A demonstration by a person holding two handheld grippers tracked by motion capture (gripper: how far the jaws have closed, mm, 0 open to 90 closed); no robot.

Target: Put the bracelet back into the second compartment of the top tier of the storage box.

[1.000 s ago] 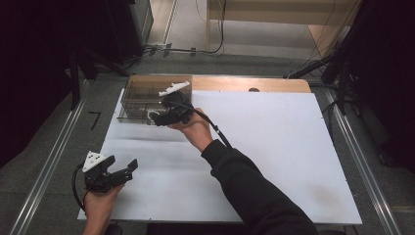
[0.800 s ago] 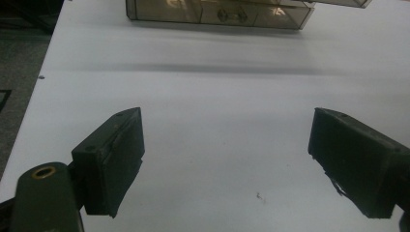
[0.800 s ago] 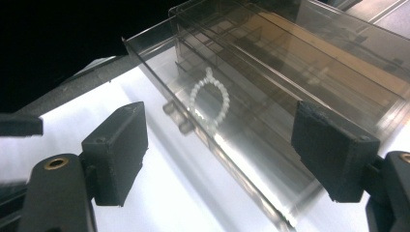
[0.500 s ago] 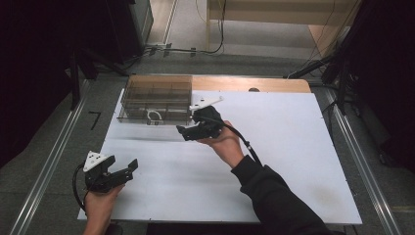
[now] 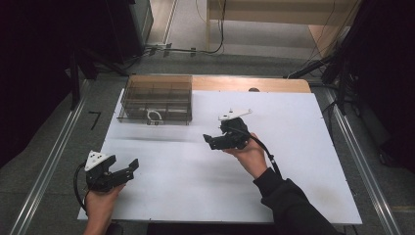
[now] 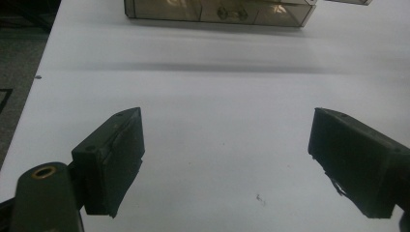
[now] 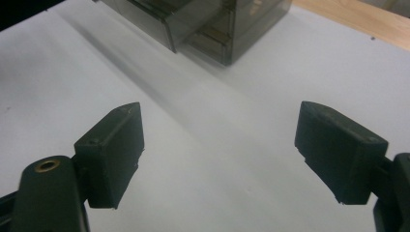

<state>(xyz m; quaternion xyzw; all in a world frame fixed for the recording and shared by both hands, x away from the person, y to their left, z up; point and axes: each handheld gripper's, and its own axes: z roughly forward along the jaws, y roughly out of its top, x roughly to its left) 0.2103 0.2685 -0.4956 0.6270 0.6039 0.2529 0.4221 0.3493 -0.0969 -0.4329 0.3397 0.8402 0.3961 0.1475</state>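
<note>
— Over the middle of the white table sheet (image 5: 293,161), right gripper (image 5: 208,141): held above the surface in a hand, jaws spread wide and just been opening, nothing between them, touching nothing.

— Seen along its own jaws?

— Same: two black pads (image 7: 116,150) far apart, bare white sheet in the gap, corner of the smoky transparent plastic box (image 7: 203,24) ahead and well apart from the tips.

— And the left gripper (image 5: 132,166)?

— Near the front left corner of the sheet, gripped in the other hand, grey three-cornered plate (image 5: 96,158) on top. Jaws wide too, empty, pointing toward the box across open sheet; pads (image 6: 113,159) with only white surface between.

— Where is the box?

— At the far left of the sheet, smoky clear walls (image 5: 155,100), divided into compartments. Small white curved piece (image 5: 154,116) lying inside, in a compartment along the near side, about midway. Cannot tell what the piece is. Well apart from both grippers.

— Contact anywhere?

— None visible: neither pair of pads on the box or the piece.
</note>
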